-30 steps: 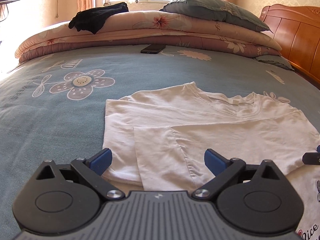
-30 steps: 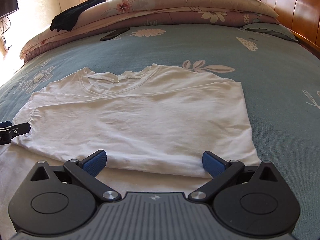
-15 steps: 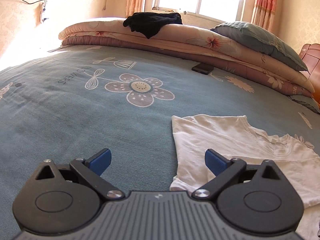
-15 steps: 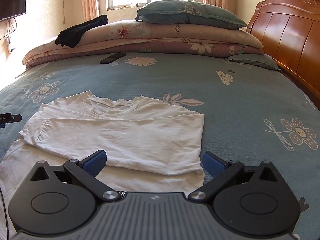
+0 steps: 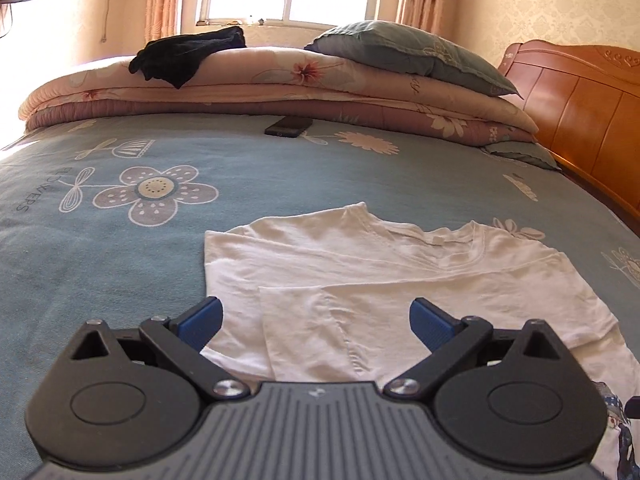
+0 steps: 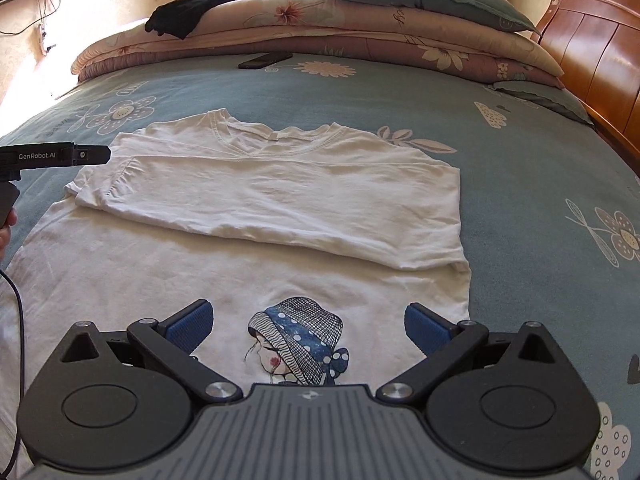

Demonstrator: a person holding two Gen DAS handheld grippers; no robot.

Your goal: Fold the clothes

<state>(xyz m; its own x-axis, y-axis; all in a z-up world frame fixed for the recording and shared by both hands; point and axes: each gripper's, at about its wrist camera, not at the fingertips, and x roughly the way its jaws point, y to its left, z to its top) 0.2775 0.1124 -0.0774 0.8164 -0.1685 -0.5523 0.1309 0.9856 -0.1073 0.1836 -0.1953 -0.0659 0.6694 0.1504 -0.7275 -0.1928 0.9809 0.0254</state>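
A white T-shirt [image 6: 280,200] lies flat on the blue bedspread [image 6: 500,160], its upper part folded down over the body. A printed girl in a blue hat [image 6: 298,344] shows on the lower part. My right gripper [image 6: 306,326] hovers open above that print, holding nothing. My left gripper [image 5: 316,320] is open over the shirt's [image 5: 380,272] left side, above a folded sleeve, and is empty. The left tool's body [image 6: 52,156] shows at the left edge of the right wrist view, beside the shirt's shoulder.
Folded quilts [image 5: 260,84] with a grey-blue pillow [image 5: 408,52] and a black garment [image 5: 188,54] lie at the far side. A dark phone [image 5: 289,125] rests on the bedspread before them. A wooden headboard [image 5: 580,120] borders the right. A cable [image 6: 16,320] trails at left.
The right gripper has pulled back and risen, so the printed lower part of the shirt now shows. The left gripper swung away left, then back over the shirt's left side. Both stayed open.
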